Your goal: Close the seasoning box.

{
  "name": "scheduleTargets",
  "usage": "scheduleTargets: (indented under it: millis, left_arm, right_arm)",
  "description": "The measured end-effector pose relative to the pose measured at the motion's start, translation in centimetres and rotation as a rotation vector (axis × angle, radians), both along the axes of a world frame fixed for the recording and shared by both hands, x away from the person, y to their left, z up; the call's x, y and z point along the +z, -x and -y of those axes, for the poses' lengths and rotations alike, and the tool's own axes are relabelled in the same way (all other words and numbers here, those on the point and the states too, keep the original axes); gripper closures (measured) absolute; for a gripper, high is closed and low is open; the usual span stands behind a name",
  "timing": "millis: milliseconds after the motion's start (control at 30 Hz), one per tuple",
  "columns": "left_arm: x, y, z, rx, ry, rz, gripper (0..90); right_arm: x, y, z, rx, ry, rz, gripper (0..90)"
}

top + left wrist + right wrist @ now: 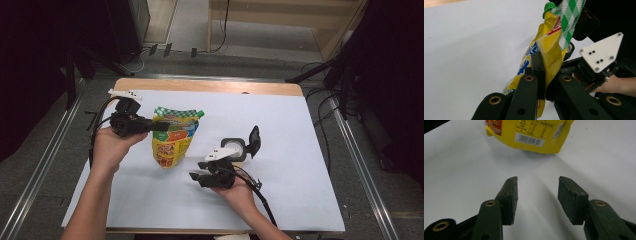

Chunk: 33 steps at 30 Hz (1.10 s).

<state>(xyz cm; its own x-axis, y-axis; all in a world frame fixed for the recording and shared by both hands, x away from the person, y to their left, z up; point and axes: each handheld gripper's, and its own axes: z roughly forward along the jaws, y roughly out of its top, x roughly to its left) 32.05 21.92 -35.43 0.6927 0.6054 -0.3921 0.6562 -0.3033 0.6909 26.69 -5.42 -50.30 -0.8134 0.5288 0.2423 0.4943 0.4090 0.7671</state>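
Observation:
A yellow stand-up pouch (172, 140) with a green-checked top and a green cap (548, 6) stands lifted at the middle left of the white sheet. My left gripper (159, 126) comes in from the left and is shut on the pouch's upper edge; in the left gripper view its jaws (546, 72) pinch the yellow foil (550, 47). My right gripper (196, 172) is held low, right of the pouch, pointing towards it. Its jaws (537, 180) stand open with nothing between them, and the pouch's bottom with a barcode (529, 135) lies ahead.
A small black case (235, 149) with a white inside and a raised lid (254, 141) sits just behind the right gripper. The white sheet (300, 150) covers a wooden table (210, 86). Metal rails and cables run along both sides on the floor.

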Motion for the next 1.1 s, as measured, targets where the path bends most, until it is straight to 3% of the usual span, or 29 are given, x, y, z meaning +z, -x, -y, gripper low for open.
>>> scheduleTargets:
  millis: [267,667,867,1100]
  left_arm:
    - [1.7,1.8,1.0,-0.034,0.021,0.033,90.0]
    - [3.5,4.0,2.7,-0.113,0.078,0.054,90.0]
    - [3.9,4.4,3.2,-0.142,0.115,0.041,90.0]
    - [3.2,3.9,2.9,-0.141,0.172,-0.001,90.0]
  right_arm:
    - [-0.8,-0.3,-0.9,-0.015,-0.007,-0.001,52.2]
    - [-0.8,-0.4,-0.7,-0.075,-0.033,0.052,59.4]
    - [-1.4,0.0,-1.0,-0.074,-0.036,0.053,61.3]
    - [-1.5,0.6,-1.2,-0.069,-0.092,0.08,62.5]
